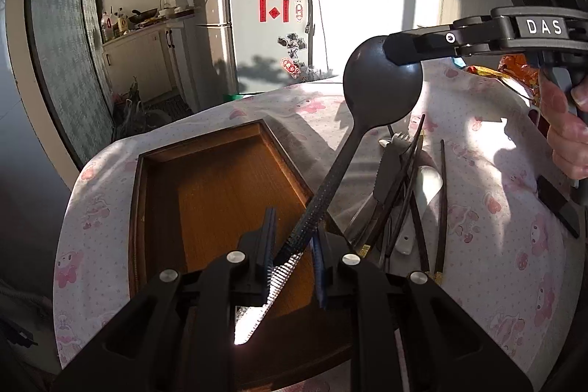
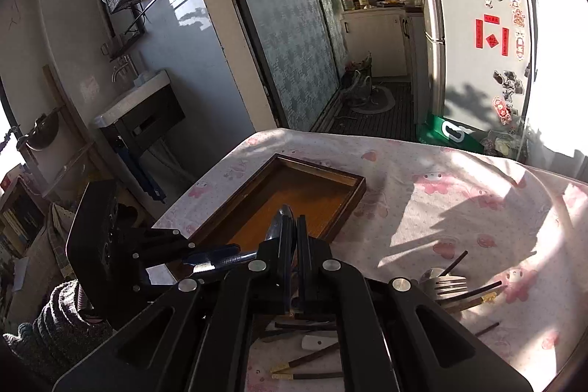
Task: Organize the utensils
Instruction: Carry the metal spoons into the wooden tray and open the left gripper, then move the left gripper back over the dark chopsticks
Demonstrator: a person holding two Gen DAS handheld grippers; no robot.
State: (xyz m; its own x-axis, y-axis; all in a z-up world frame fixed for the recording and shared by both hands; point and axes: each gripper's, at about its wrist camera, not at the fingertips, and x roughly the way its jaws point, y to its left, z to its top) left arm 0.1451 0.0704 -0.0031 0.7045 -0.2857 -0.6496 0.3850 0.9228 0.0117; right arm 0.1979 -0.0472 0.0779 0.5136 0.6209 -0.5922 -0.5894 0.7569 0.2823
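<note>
The big black spoon (image 1: 382, 87) hangs in the air between two grippers: the left gripper (image 1: 294, 258) is clamped on the bumpy end of its handle, and the right gripper (image 1: 395, 50) is pinched tight on the edge of its round bowl. The spoon's long line runs from the left gripper, low over the near right corner of the wooden tray (image 1: 220, 142), up and away to the right. The tray is empty and sits right under the left gripper, so that one is nearer to it, while the other forks and chopsticks (image 1: 411, 186) lie in a pile on the cloth just to the right of the tray.
</note>
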